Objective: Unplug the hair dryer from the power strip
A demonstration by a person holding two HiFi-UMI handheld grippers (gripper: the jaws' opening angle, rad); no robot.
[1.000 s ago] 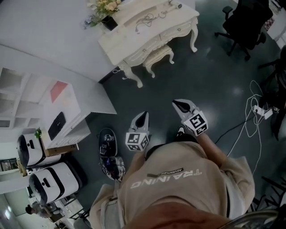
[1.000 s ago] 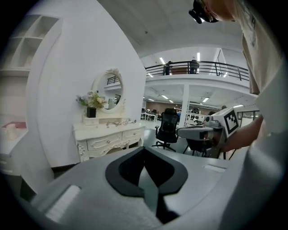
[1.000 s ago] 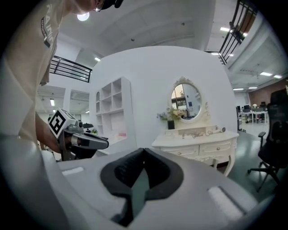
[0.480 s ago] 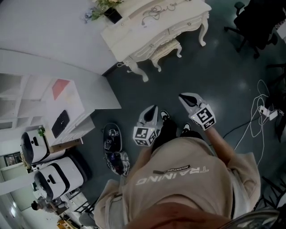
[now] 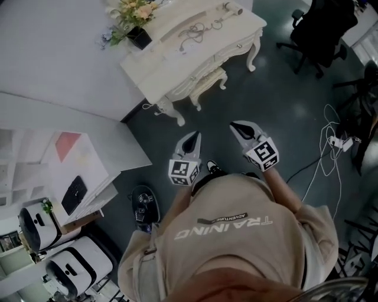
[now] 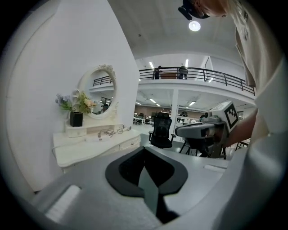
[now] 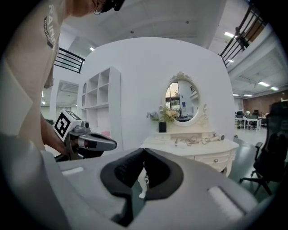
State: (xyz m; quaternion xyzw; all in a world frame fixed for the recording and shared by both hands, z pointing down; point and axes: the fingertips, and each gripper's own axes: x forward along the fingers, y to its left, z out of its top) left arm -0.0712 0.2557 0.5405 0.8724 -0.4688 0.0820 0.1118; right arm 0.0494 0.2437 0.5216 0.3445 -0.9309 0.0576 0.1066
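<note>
While the person holds them side by side at frame centre in the head view, the left gripper (image 5: 191, 139) and right gripper (image 5: 238, 127) both point up-frame at a white table (image 5: 171, 56) in the upper middle. On the table's upper-right end lies the hair dryer (image 5: 232, 7), well apart from both grippers. A loose cord (image 5: 198, 29) curls on the top to its left, with flowers (image 5: 131, 10) at the upper-left end and a stool (image 5: 208, 79) tucked under. Where the dryer's plug sits is too small to tell. White cables (image 5: 328, 147) lie on the floor at the right edge. Left gripper view: fingers (image 6: 129, 170) together, nothing between them, table at left, right gripper at right. Right gripper view: fingers (image 7: 127, 172) together at the tips, nothing held. The hair dryer is centre-right on the table's right end, below an oval mirror (image 7: 179, 102).
</note>
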